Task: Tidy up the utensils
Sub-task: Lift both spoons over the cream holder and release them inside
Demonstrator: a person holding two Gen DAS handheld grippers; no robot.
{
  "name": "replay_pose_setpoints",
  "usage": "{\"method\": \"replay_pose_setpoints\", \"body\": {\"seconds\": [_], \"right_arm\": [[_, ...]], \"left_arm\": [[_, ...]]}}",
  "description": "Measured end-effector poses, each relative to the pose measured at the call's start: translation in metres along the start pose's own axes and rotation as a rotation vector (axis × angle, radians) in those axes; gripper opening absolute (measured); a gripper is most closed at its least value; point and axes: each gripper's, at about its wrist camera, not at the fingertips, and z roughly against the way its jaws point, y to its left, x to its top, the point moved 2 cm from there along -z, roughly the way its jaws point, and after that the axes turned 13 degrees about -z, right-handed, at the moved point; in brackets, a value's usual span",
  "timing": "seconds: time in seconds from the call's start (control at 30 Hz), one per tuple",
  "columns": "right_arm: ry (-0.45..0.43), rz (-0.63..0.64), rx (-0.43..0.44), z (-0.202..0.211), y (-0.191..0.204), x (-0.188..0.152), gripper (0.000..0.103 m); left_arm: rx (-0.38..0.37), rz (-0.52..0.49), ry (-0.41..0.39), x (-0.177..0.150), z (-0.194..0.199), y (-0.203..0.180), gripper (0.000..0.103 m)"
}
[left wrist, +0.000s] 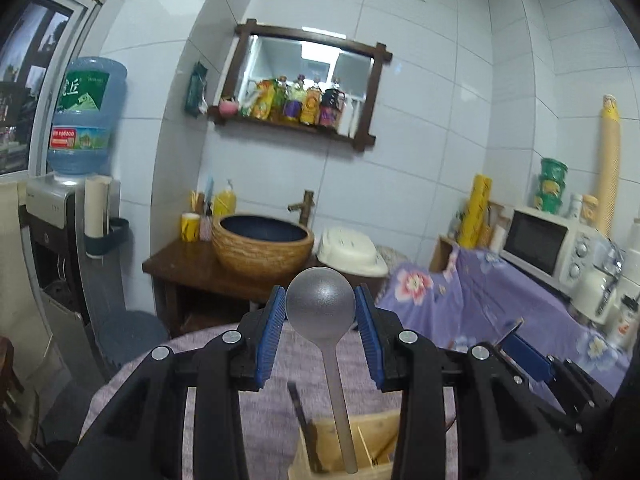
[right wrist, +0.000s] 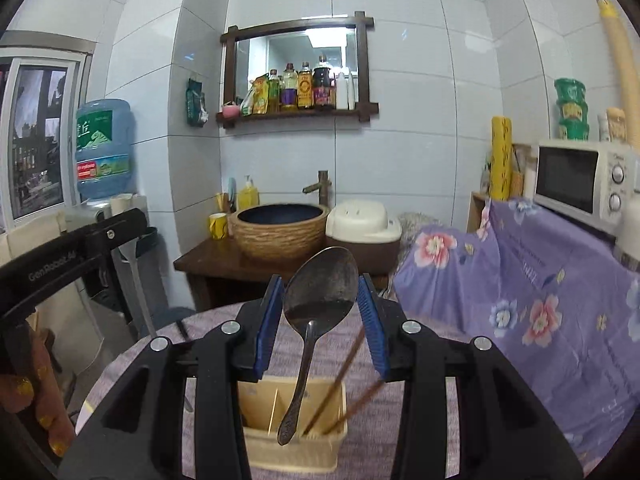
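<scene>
Left fingers clamped a translucent spoon above the holder, bottom cut off. Only the right view showed chopsticks inside; right fingers pinched a metal spoon.

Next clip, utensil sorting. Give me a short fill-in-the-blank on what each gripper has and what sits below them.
1. The left gripper is shut on a translucent grey ____.
2. The metal spoon in the right gripper hangs with its ____ pointing down.
3. In the utensil holder below, two brown ____ lean.

Missing words: spoon; handle; chopsticks
</scene>
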Motion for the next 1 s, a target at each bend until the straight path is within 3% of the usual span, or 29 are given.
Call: {"method": "replay_pose_setpoints", "body": {"seconds": [0.23, 0.53, 0.87, 1.0], "right_arm": [[0.026, 0.03, -0.055, -0.039, 0.001, -0.027, 0.039], [0.08, 0.053, -0.043, -0.045, -0.013, -0.087, 0.039], [0.116, 0.093, -0.024, -0.041, -0.012, -0.116, 0.041], [0.111, 0.087, -0.008, -0.028, -0.014, -0.119, 0.057]], "left_arm": [[0.045, -0.043, 0.009, -0.037, -0.028, -0.012, 0.036], [-0.014, -0.051, 0.074, -0.091, -0.027, -0.014, 0.036], [-0.079, -0.044, 0.15, -0.121, -0.022, -0.005, 0.037], [-0.105, -0.015, 0.164, -0.128, -0.008, 0.001, 0.052]]}}
